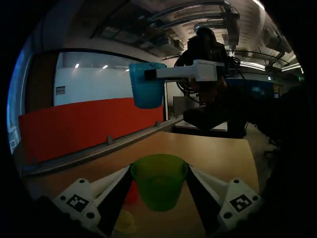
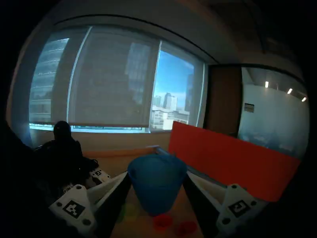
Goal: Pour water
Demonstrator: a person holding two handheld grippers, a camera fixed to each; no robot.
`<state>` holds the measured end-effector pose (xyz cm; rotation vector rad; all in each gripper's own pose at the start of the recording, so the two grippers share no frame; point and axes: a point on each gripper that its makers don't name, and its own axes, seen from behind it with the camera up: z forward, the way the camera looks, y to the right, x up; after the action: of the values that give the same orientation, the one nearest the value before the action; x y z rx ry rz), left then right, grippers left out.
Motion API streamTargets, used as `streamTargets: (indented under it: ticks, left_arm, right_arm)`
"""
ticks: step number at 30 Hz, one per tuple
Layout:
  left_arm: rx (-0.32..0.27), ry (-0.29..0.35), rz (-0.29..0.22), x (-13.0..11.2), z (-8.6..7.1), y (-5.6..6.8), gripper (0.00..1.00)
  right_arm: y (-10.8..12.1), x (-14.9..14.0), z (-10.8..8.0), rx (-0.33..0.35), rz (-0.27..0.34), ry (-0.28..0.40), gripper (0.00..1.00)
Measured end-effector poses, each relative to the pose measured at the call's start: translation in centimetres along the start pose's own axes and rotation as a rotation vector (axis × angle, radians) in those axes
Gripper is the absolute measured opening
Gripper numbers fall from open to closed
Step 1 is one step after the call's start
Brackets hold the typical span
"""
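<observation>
While the left gripper (image 1: 159, 176) is clamping the green cup (image 1: 159, 188) upright low over the table (image 1: 222, 154), the right gripper (image 2: 156, 178) is holding the blue cup (image 2: 156, 192) upright, higher and well apart.

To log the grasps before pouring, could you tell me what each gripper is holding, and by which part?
The left gripper holds the green cup by its sides, just under the rim; the right gripper holds the blue cup likewise.
</observation>
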<state>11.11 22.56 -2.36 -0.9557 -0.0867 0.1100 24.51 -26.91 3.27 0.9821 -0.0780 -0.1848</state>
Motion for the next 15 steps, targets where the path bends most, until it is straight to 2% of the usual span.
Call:
streamTargets:
  ticks: [15]
  left_arm:
    - [-0.04,-0.1,-0.009,-4.1,1.1,1.1,0.88]
  right_arm:
    - [1.0,-6.6,-0.8,0.002,0.053,-0.107,0.89]
